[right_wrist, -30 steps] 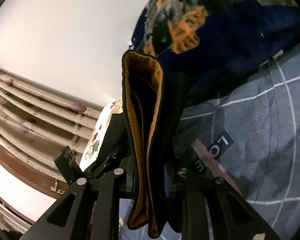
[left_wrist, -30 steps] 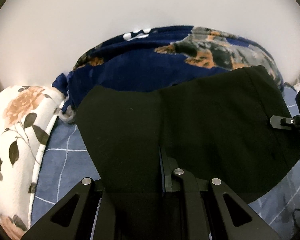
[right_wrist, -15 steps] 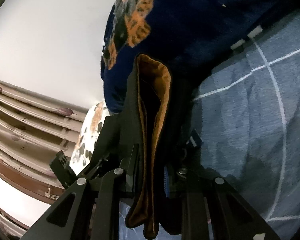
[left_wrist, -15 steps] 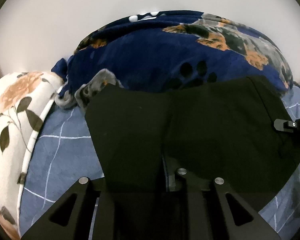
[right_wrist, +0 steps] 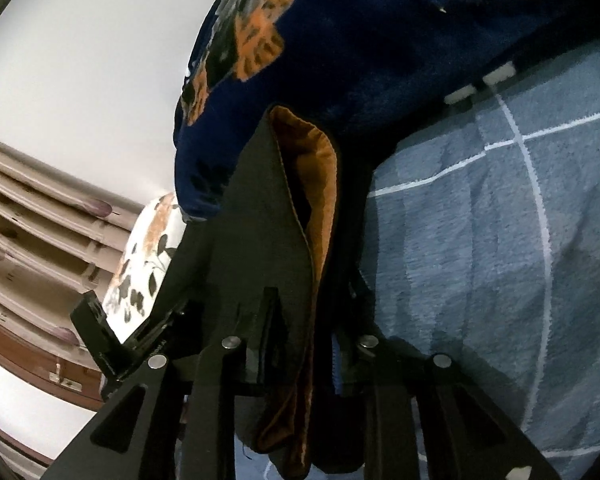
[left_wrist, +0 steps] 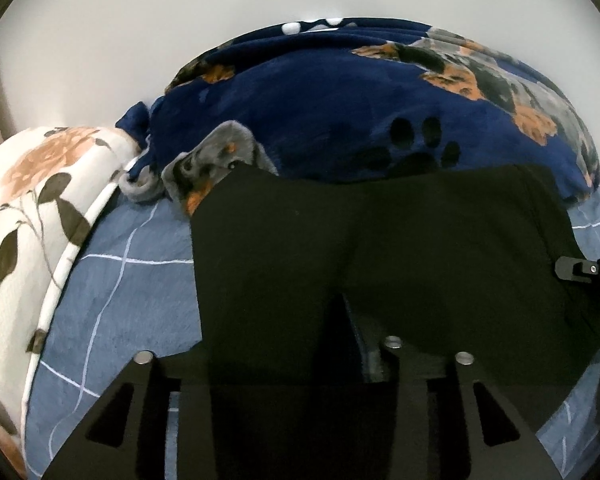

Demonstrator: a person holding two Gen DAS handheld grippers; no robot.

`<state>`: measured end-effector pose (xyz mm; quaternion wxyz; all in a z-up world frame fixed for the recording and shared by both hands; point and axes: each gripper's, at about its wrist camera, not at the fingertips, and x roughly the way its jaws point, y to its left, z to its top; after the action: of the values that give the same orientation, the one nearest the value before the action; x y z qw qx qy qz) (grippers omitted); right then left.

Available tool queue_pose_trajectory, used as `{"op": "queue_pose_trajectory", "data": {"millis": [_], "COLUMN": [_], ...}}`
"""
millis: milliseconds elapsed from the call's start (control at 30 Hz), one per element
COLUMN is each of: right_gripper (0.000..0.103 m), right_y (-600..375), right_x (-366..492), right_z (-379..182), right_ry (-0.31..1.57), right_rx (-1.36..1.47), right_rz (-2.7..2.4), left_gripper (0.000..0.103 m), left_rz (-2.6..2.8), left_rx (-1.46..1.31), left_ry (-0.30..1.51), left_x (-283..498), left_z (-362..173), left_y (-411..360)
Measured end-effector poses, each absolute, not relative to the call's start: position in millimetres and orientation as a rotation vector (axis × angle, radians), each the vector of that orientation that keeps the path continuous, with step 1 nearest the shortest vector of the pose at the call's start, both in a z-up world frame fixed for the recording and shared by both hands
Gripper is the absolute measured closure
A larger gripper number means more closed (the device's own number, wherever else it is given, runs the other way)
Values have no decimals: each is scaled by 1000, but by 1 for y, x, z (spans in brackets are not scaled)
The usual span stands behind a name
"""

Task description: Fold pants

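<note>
The black pants [left_wrist: 380,248] hang spread between my two grippers above the blue checked bedsheet [left_wrist: 140,280]. My left gripper [left_wrist: 332,320] is shut on the pants' near edge; the cloth drapes over its fingers and hides them. My right gripper [right_wrist: 312,280] is shut on the other end, where the folded layers stand on edge and show an orange-brown lining [right_wrist: 320,184]. The right gripper's body [left_wrist: 580,270] shows at the right edge of the left wrist view. The left gripper's body [right_wrist: 100,336] shows at the lower left of the right wrist view.
A dark blue fleece blanket [left_wrist: 360,104] with dog prints is piled at the back against the white wall. A floral pillow [left_wrist: 32,208] lies at the left. The sheet [right_wrist: 480,240] extends to the right. Brown wooden furniture [right_wrist: 32,232] stands beyond the bed.
Both grippers have lowered with the pants toward the sheet. More of the blue blanket now shows above the pants' far edge, and the right wrist view has tilted toward the bed.
</note>
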<state>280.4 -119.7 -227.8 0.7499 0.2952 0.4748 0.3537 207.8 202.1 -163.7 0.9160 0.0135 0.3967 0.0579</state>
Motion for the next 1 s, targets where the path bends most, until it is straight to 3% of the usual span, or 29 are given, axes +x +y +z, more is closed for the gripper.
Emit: {"op": "queue_pose_trajectory", "data": {"millis": [200,333,467,833,1000], "right_gripper": [76,75,75,72,76], "right_y": [-115,-115,-114,-114,-115], "right_x": [279,279,277,276,272], "right_z": [-226,-225,-225,-225,-224], "right_ry": [1025,1025,1017,1020,1015], "right_rx": [576,573,567,559,565], "right_rz": [736,727,724,744,760], "left_gripper": [49,27,20,18,18], "left_rz": [147,190,183,182,172], "left_rx": [32,-9,-100,-122,-136], "left_ry": [796,792,808,813,815], "left_x": [206,206,205,203,203], "left_z": [-169,-169,-171,-174,-174], "left_y": [204,215,230,234,237]}}
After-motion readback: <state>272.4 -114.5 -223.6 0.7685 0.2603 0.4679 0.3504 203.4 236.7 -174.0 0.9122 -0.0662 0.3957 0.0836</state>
